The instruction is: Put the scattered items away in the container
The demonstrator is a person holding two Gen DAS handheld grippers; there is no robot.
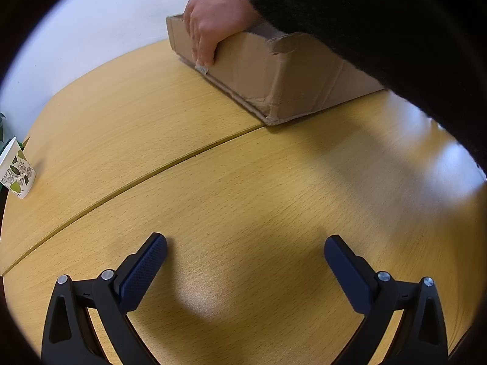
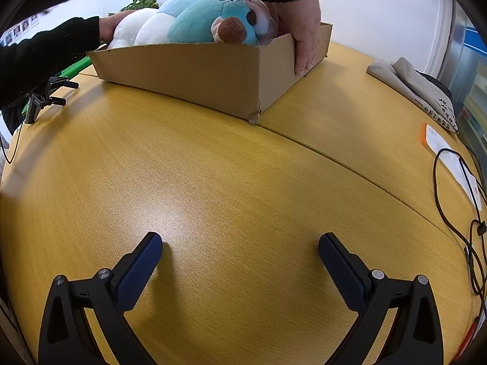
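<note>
A shallow cardboard box (image 2: 194,76) stands on the wooden table; it also shows in the left wrist view (image 1: 274,70). A blue and white plush toy (image 2: 194,21) lies in it. A person's bare hands (image 2: 304,36) hold the box's sides; one hand shows in the left wrist view (image 1: 210,21). My left gripper (image 1: 245,251) is open and empty, low over bare table, well short of the box. My right gripper (image 2: 240,248) is open and empty, also over bare table, apart from the box.
A leaf-patterned paper cup (image 1: 16,170) stands at the table's left edge. A folded grey bag (image 2: 417,85), papers (image 2: 450,158) and a black cable (image 2: 456,206) lie at the right. A black gripper-like device (image 2: 45,94) sits at the far left.
</note>
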